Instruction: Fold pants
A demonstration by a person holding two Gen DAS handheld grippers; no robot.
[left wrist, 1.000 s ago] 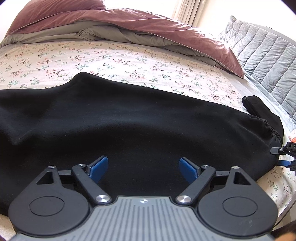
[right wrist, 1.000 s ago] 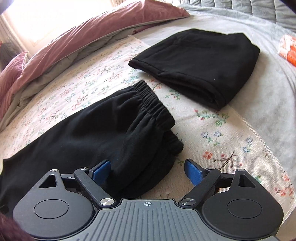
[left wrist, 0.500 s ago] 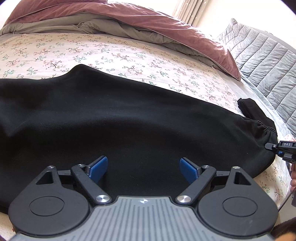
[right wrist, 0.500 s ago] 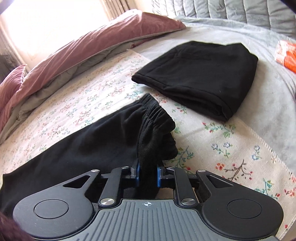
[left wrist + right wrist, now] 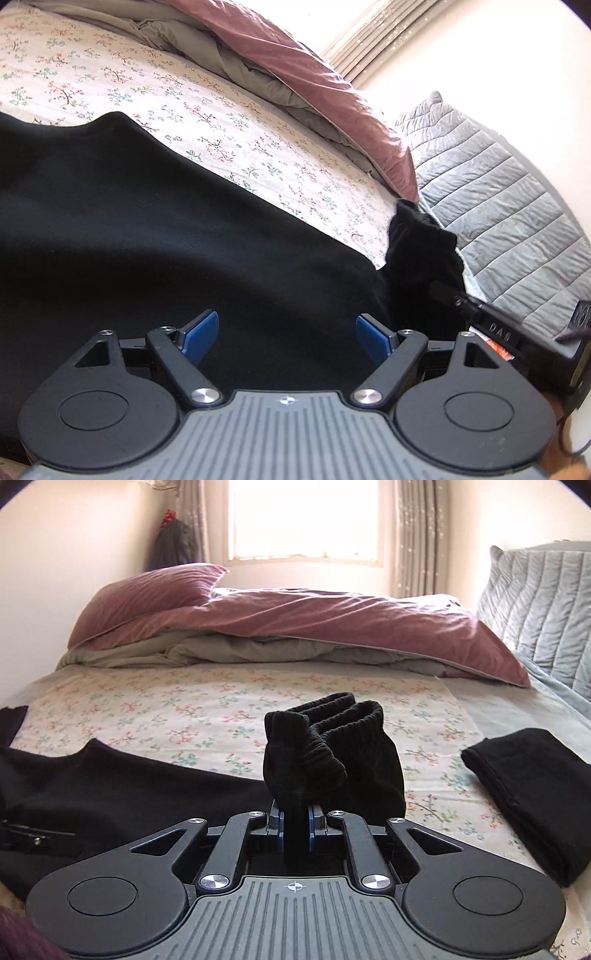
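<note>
Your right tongs (image 5: 295, 825) are clamped on the elastic waistband end of the black pants (image 5: 325, 753), and the jaws are closing a touch further with that bunched cloth pinched between the blue pads (image 5: 312, 825). The gathered waistband stands up in a lump above the tongs, lifted off the floral bedsheet (image 5: 184, 716), while the rest of the pants runs away to the left, lying flat on the bed. Your left tongs (image 5: 284, 334) stand wide apart, though the jaws are closing slightly; nothing is gripped, and the blue pads (image 5: 201, 334) hang just above the broad black spread of the pant legs, which fills the lower left of the left wrist view. In that same view you can see the raised waistband at right, with the dark body of the right tongs reaching in beneath it. A second black garment, already folded (image 5: 532, 775), lies on the bed to the right of the held waistband, apart from it, partly on the grey sheet. Across the far side of the bed sits a rumpled mauve duvet (image 5: 332, 620) with a grey underside and a mauve pillow (image 5: 147, 594) at its left end. A grey quilted headboard (image 5: 543, 602) stands at the right, and a bright window (image 5: 303, 517) with curtains is behind the bed.
</note>
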